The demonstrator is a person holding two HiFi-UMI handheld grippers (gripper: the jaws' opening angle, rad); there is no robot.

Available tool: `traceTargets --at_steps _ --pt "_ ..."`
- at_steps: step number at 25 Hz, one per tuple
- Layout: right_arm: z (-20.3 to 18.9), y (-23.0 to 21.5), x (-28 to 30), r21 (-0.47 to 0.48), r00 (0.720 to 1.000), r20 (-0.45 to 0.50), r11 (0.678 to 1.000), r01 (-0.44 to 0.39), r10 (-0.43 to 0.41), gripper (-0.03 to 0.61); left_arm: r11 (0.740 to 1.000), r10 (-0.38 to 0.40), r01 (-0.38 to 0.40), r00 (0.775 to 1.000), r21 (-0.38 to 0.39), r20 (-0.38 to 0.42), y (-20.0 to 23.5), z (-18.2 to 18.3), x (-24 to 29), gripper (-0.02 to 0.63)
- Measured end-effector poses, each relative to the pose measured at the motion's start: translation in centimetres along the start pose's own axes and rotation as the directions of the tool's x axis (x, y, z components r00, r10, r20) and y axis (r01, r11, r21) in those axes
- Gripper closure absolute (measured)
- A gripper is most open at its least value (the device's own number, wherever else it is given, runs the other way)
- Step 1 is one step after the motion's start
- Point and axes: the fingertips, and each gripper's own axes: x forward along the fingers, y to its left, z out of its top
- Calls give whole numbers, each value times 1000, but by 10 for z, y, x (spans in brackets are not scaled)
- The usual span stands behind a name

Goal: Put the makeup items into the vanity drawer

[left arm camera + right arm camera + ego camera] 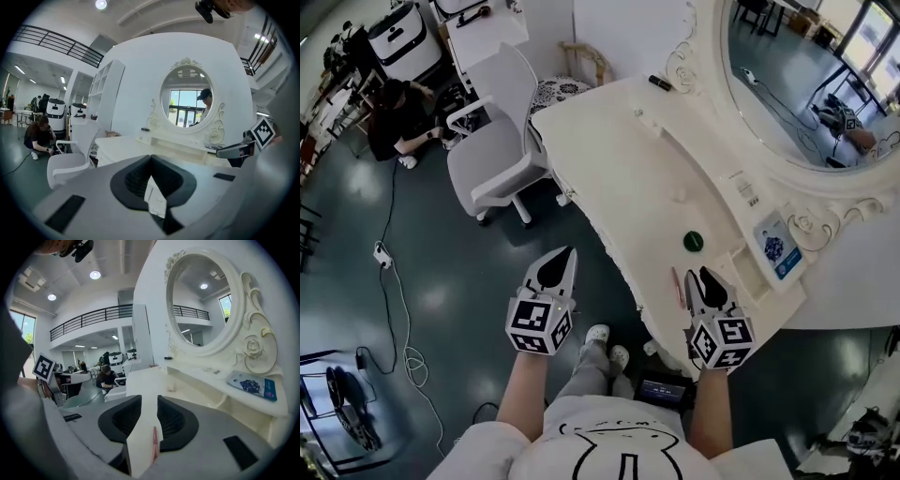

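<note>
My left hand-held gripper [562, 258] hangs over the floor, off the counter [619, 159] and well away from the mirror [806, 84]. Its jaws are pressed together at the tips and grip nothing; a small white slip shows in the hollow behind them, and I cannot tell what it is. At the counter's far end, beside the mirror's frame, lies a small black item [660, 82], too small to identify. A thin pink stick [676, 287], probably a lip or eye pencil, lies on the counter's near edge, on the side farthest from the mirror. It looks light, stiff and smooth, so it may roll or pivot. I would close on its middle, across its length, and keep it level. A round green pot [693, 241] sits between the stick and the mirror. It seems light and hard with a slick lid, so I would take it by the sides. My right hand-held gripper [699, 276] hovers just beside the stick with its jaws a narrow gap apart. The stick shows through that gap on the counter below, and I judge it is not held. The shelf [741, 202] under the mirror carries a blue-printed card [773, 246]. No view shows the drawer, so I cannot tell whether it is open or holds anything.
</note>
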Motion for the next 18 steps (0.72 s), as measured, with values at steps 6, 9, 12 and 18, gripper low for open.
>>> traceTargets --at_steps 6,9,12,18 --pt "-55 -7 14 23 992 -122 1000 9 -7 469 1000 -11 8 996 -26 -85 4 -47 11 583" --pt "-79 -13 16 22 983 -182 1000 22 -18 466 999 -1 -4 993 -40 -117 12 -65 13 583" --pt "-96 -16 20 13 973 -229 1000 24 -21 466 998 17 -25 990 -53 -139 21 -80 13 583" --pt "-124 -11 28 -98 939 -340 995 25 -57 464 997 25 -37 985 -66 -171 32 -98 12 583"
